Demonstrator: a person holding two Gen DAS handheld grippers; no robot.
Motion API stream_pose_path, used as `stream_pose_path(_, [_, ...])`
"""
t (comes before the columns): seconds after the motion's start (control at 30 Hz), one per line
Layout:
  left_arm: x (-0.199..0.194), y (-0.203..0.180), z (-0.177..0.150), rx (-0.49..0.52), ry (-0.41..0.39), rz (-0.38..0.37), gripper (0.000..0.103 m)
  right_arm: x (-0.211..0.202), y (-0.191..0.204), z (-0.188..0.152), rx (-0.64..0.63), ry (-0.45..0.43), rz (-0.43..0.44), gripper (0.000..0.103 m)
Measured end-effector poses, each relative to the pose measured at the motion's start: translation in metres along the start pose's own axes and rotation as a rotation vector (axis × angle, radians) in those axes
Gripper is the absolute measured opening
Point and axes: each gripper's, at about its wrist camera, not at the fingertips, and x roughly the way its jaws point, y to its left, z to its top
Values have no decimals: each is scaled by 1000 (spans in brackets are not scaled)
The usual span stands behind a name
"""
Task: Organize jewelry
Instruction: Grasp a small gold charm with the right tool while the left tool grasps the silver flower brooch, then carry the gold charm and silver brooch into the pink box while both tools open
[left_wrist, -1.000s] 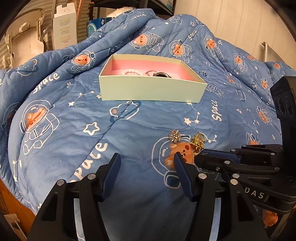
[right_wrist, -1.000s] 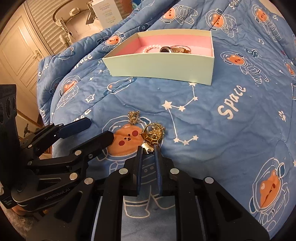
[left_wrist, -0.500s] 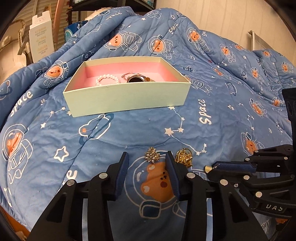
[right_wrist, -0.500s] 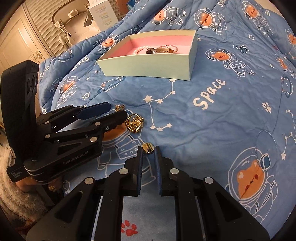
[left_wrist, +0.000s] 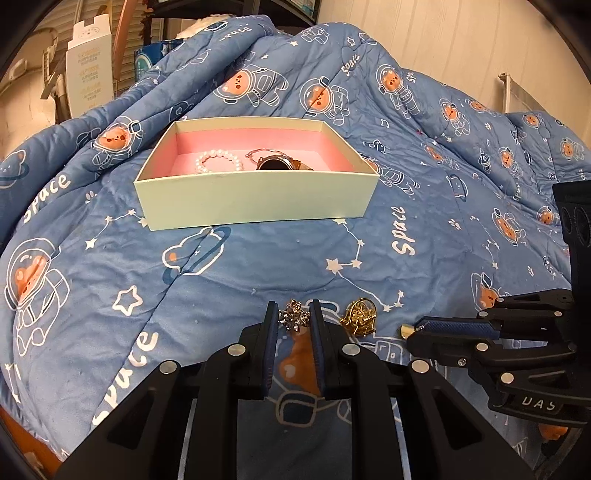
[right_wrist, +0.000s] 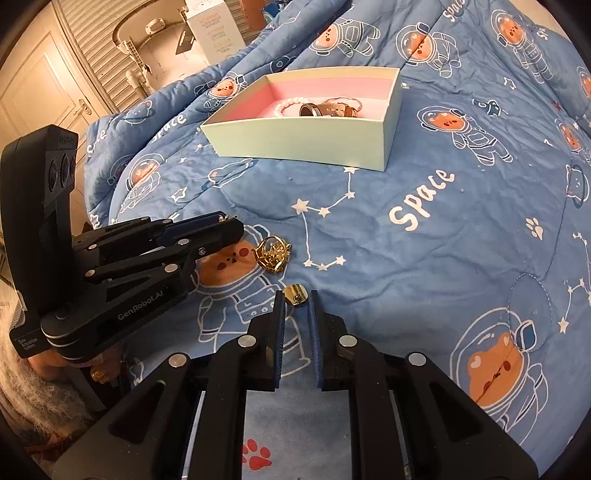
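A pale green box with a pink lining lies on the blue blanket and holds a pearl bracelet and a watch; the box also shows in the right wrist view. My left gripper is shut on a silver snowflake brooch lying on the blanket. A gold filigree piece lies just to its right, also seen in the right wrist view. My right gripper is shut on a small gold piece.
The blue astronaut-print blanket covers the whole bed and bunches up behind the box. A white carton stands beyond the bed at the far left. The bed's edge drops away at the lower left.
My left gripper has moved right and closed from wide open onto the snowflake brooch. My right gripper has drawn back from the gold filigree piece, still holding the small gold piece.
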Motion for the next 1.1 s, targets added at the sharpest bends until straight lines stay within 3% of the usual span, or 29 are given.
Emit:
stream_pose_path(0.53, [-33,34,34,-46,-17,-8,17,-18,13,50,-116,-48,124,13])
stream_pose_path(1.1, [0,49,86,-48,-19,20,17,-9,3,117,-151,-116,71,13])
